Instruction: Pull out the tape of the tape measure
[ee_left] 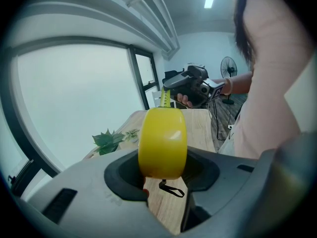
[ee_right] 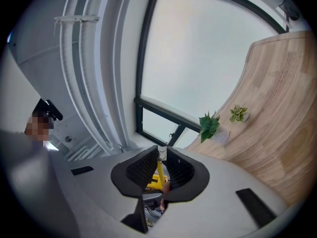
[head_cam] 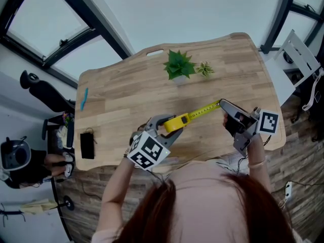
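From where I stand, the yellow tape measure (head_cam: 175,123) is clamped by its case in the left gripper (head_cam: 169,128), whose jaws stand wide with a pad pressed on each flat side. It is held over the wooden table (head_cam: 121,100), near the front edge. The right gripper (head_cam: 226,109) is pinched shut on the tape's end hook. A short run of yellow tape (head_cam: 204,110) stretches between the two grippers, well in front of the potted succulent (head_cam: 178,65).

The pull looks partly done to me. To do it well, the right gripper should draw straight away along the line of the tape, without twisting, so the blade does not kink at the case mouth. The left one needs to hold the case dead steady, since that rounded body could swivel between the pads. The pinch on the hook must stay firm, or the spring will likely snap the tape back.
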Available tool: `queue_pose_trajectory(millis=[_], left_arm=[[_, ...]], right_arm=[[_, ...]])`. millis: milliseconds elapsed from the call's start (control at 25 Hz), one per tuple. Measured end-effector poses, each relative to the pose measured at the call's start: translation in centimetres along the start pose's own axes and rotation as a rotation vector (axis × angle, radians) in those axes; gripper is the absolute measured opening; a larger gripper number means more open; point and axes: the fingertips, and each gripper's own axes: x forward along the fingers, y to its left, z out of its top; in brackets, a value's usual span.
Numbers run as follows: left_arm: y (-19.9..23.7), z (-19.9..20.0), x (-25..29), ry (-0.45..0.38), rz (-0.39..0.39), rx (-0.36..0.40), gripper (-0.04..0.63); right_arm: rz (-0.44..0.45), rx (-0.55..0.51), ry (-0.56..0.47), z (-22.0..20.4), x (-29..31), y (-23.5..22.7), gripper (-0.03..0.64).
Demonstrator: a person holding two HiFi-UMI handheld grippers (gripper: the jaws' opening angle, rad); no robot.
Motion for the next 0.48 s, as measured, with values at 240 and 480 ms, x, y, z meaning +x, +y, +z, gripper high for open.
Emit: queue_pose_trajectory(millis=[240,480], left_arm=[[0.2,-0.4,0.0,0.011,-0.007,-0.002,0.164],[0.0,-0.8,-0.3,0.018,-0.007,0.0,0.164]], right_arm=[[-0.016,-0.012,-0.018,1.0,-0.6,-0.2,0.051],[-0.021,-0.028,-0.038,1.6,-1.5,0.0,0.051]])
